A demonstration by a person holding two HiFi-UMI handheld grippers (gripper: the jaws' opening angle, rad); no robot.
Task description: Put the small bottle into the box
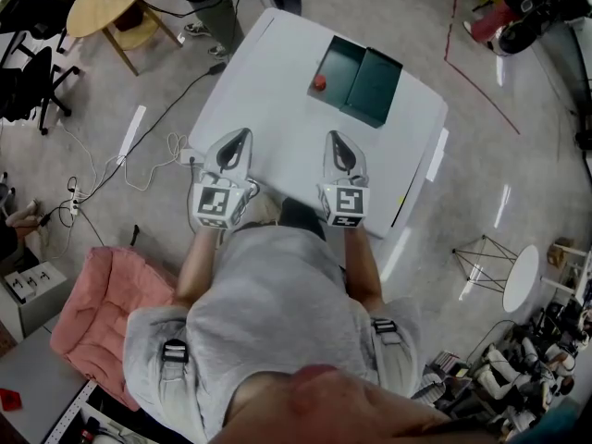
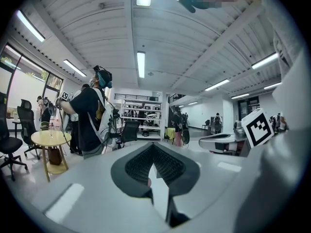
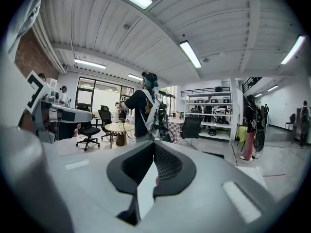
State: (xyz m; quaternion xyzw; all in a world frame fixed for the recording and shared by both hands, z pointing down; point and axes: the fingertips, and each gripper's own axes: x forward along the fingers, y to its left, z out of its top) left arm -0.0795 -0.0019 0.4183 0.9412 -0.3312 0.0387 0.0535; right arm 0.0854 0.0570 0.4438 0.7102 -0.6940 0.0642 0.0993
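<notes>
A dark green box (image 1: 344, 61) lies open on the far part of the white table (image 1: 268, 81), its lid (image 1: 376, 87) folded out to the right. A small red-topped thing (image 1: 319, 82), seemingly the small bottle, sits at the box's near left corner. My left gripper (image 1: 242, 137) and right gripper (image 1: 335, 139) rest side by side at the table's near edge, well short of the box. Both point away from me. Each is shut with nothing between its tips, as the left gripper view (image 2: 153, 145) and the right gripper view (image 3: 154, 144) show. Neither gripper view shows the box.
A person (image 2: 90, 115) stands beyond the table's far left corner, next to a round wooden table (image 1: 106, 3). Office chairs (image 1: 32, 81) and cables (image 1: 139, 169) are on the floor at left. A pink cushion (image 1: 106, 294) lies beside me at lower left.
</notes>
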